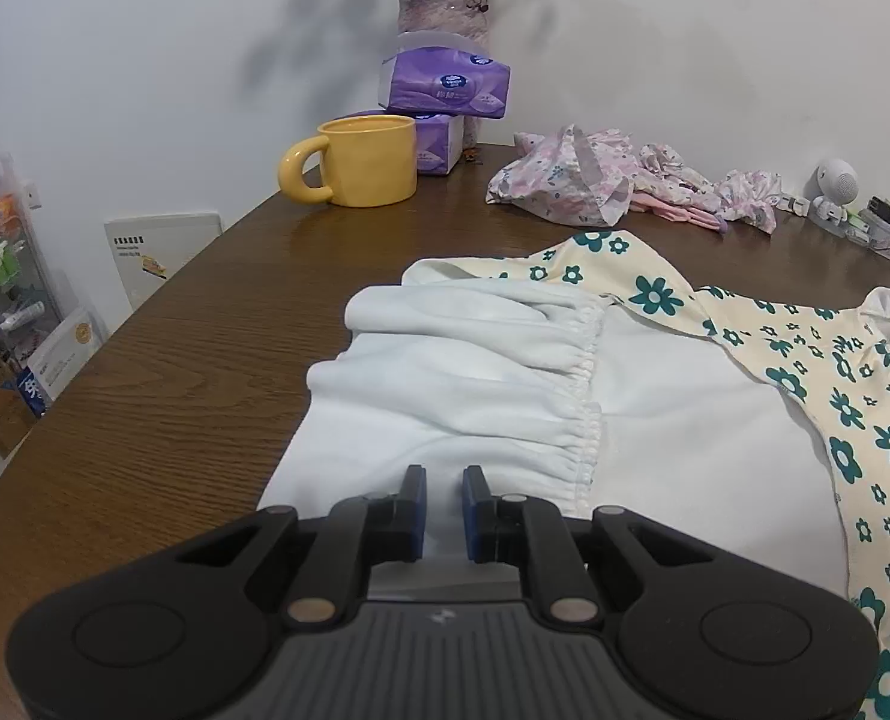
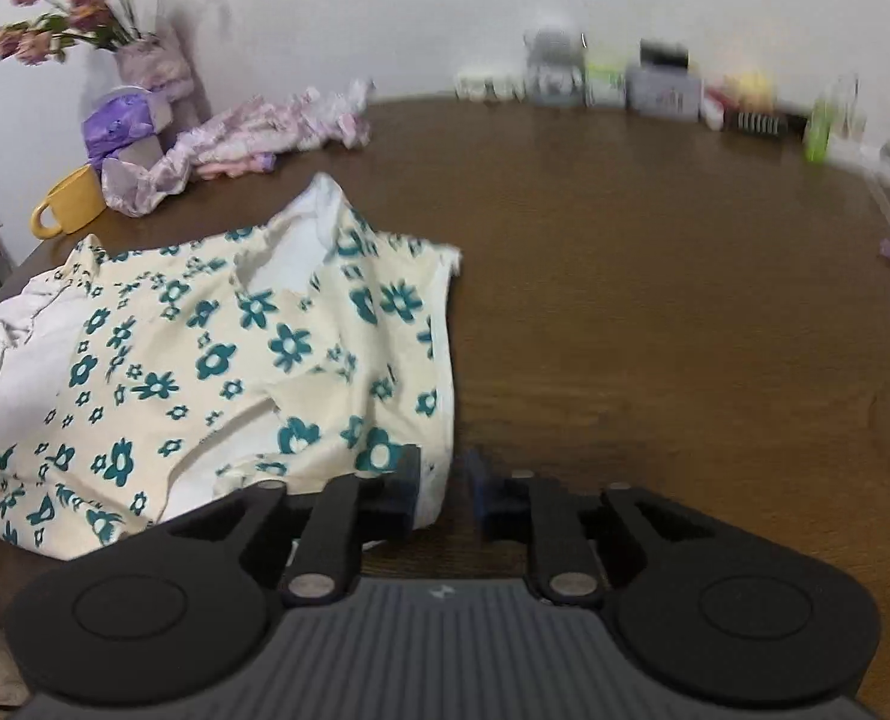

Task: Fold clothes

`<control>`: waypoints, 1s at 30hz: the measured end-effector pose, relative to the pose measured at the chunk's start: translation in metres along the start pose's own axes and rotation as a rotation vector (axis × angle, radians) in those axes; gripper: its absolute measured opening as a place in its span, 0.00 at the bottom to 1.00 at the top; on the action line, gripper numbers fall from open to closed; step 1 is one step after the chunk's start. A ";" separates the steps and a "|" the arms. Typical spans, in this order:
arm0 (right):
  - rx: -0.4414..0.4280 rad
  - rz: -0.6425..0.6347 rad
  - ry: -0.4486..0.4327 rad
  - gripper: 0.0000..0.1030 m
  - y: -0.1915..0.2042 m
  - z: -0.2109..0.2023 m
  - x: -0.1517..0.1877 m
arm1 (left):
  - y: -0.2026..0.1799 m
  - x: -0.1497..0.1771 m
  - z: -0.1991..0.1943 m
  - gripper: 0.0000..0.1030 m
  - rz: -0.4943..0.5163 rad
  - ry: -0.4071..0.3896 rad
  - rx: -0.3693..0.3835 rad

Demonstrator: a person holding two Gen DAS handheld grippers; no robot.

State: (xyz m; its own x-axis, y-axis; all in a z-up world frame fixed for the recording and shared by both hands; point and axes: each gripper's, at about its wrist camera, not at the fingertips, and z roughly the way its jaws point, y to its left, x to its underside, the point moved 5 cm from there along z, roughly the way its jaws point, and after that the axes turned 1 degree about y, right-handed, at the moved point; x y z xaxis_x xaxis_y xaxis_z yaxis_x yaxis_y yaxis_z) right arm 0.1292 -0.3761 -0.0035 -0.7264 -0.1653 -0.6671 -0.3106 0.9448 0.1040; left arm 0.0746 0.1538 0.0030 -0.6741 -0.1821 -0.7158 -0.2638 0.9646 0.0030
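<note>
Lying spread on the brown surface (image 1: 162,360), the white garment (image 1: 463,384) with its gathered hem sits partly over the floral garment (image 2: 216,354), apparently laid out for folding. Left hand-held gripper (image 1: 445,510) angles down over the white cloth, jaws narrowly parted with cloth between them; whether it pinches, I cannot tell. Right hand-held gripper (image 2: 445,492) tilts down at the floral edge, jaws slightly apart, gripping nothing.

black grippers, blue-padded fingers (image 1: 417,510), seemingly ribbed grey bodies
</note>
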 end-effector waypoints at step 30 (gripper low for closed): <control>0.020 -0.166 0.086 0.07 0.049 -0.006 0.020 | 0.001 0.002 0.001 0.12 0.023 -0.024 -0.021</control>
State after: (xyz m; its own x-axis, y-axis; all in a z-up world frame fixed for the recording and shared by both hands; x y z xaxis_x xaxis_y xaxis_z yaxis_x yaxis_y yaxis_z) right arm 0.0952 -0.3350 -0.0072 -0.7160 -0.3424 -0.6084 -0.4191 0.9078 -0.0176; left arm 0.0736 0.1544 0.0009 -0.6633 -0.1548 -0.7322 -0.2631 0.9641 0.0346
